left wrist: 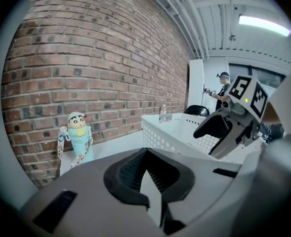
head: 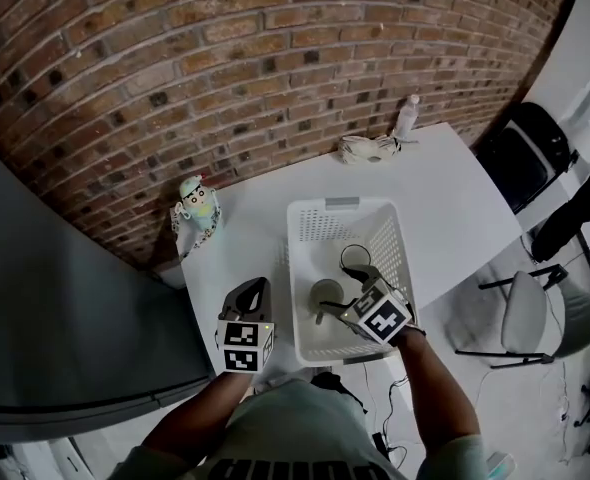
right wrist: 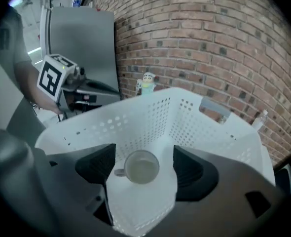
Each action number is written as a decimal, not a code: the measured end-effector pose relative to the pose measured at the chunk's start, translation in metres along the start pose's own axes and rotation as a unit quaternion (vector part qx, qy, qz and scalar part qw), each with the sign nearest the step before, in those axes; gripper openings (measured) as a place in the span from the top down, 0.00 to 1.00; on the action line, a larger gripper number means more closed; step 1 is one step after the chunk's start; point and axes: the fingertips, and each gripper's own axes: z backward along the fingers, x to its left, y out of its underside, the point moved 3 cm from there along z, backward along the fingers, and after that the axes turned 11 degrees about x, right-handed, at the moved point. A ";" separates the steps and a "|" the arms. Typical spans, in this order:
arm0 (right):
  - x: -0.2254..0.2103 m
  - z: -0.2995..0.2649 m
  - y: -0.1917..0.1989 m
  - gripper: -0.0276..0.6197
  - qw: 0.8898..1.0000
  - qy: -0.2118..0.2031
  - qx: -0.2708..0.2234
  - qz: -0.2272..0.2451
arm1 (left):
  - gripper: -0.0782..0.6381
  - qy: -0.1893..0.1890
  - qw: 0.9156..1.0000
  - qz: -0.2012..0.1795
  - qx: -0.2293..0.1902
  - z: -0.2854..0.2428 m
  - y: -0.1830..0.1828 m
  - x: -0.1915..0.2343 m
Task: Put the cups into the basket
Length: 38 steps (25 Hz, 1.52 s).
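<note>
The white perforated basket [head: 310,233] stands on the white table. A pale cup [right wrist: 141,168] with its handle to the left rests upright on the basket floor [head: 323,290]. My right gripper [right wrist: 144,153] hangs open just above it, one jaw on each side, touching nothing; in the head view the right gripper [head: 343,293] is inside the basket's near end. A dark-rimmed round thing [head: 355,260], perhaps a second cup, lies farther back in the basket. My left gripper [head: 255,288] sits left of the basket, shut and empty [left wrist: 146,174].
A cartoon-figure bottle [head: 197,208] stands by the brick wall at the table's far left. A clear bottle [head: 406,116] and a crumpled white thing [head: 368,149] lie behind the basket. A grey panel [head: 55,298] is on the left, chairs [head: 535,313] on the right.
</note>
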 end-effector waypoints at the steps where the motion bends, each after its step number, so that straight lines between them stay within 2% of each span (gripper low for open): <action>1: 0.001 0.012 -0.010 0.37 1.000 0.009 -0.017 -0.004 | 0.88 0.002 1.000 -0.007 -0.006 0.006 -0.003 -0.001; 2: 0.003 0.025 -0.019 0.39 0.999 0.023 -0.033 -0.007 | 0.88 0.003 1.000 -0.012 -0.012 0.012 -0.006 -0.002; 3: 0.006 0.037 -0.028 0.46 0.998 0.040 -0.051 -0.008 | 0.88 0.005 1.000 -0.015 -0.018 0.018 -0.009 -0.003; 5: 0.017 0.060 -0.044 0.69 0.994 0.070 -0.084 -0.018 | 0.88 0.010 0.999 -0.017 -0.030 0.032 -0.016 -0.004; 8: 0.047 0.082 -0.062 0.83 0.986 0.086 -0.130 -0.053 | 0.88 0.018 0.999 -0.016 -0.049 0.055 -0.022 -0.001; 11: 0.089 0.092 -0.073 0.88 0.978 0.090 -0.167 -0.086 | 0.88 0.021 0.998 -0.013 -0.063 0.082 -0.021 0.005; 17: 0.171 0.086 -0.083 0.93 0.965 0.084 -0.206 -0.139 | 0.88 0.016 0.998 -0.001 -0.063 0.135 0.010 0.027; 25: 0.235 0.050 -0.080 0.93 0.965 0.077 -0.199 -0.150 | 0.88 -0.012 0.998 0.016 -0.055 0.188 0.061 0.064; 31: 0.259 0.028 -0.077 0.94 0.968 0.069 -0.188 -0.153 | 0.88 -0.028 0.998 0.034 -0.052 0.211 0.085 0.081; 38: 0.267 0.016 -0.077 0.94 0.970 0.071 -0.183 -0.146 | 0.88 -0.018 0.998 0.030 -0.046 0.212 0.093 0.076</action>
